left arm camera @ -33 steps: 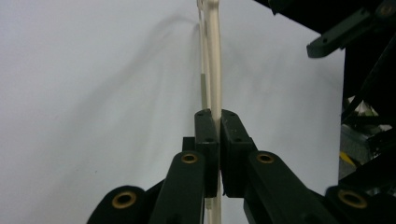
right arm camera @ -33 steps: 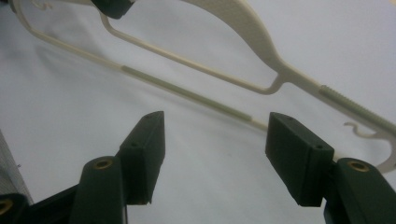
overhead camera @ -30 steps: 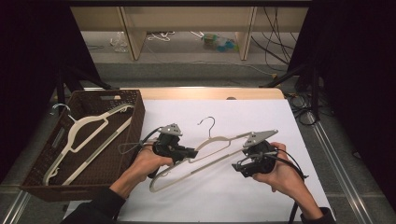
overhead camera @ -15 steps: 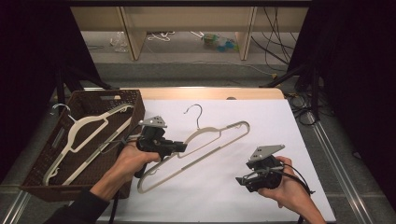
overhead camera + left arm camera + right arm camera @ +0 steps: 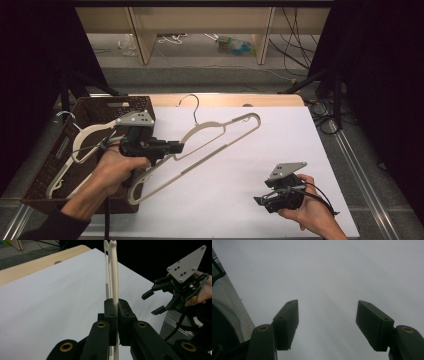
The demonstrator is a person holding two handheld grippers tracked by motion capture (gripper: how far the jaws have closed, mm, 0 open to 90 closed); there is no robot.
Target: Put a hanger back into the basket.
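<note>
From the high view, the left gripper [image 5: 172, 148] has its jaws clamped on the lower bar of a cream hanger [image 5: 210, 142], which is held up off the white sheet [image 5: 280, 145] covering the bench [image 5: 225, 100]. The hanger slants from its lower end near the basket's front corner up to its far end over the middle of the sheet, with its metal hook [image 5: 190, 105] pointing toward the far edge of the bench. Just left of the gripper sits a dark woven basket [image 5: 45, 170] at the bench's left end, with another pale hanger [image 5: 85, 137] lying in it. The right gripper [image 5: 261, 200] is low near the front right of the sheet, well apart from the held hanger, jaws apart with nothing between them.

In the left gripper view, the two black jaws are pressed together on the hanger's thin bar [image 5: 114, 275], which runs upright between them and on past them. The white sheet [image 5: 50, 300] lies beneath, and the right gripper [image 5: 155, 302] shows farther off at the right, jaws apart.

In the right gripper view, the right gripper [image 5: 327, 325] looks down on the blank white sheet [image 5: 324, 272], its jaws standing wide and empty.
</note>
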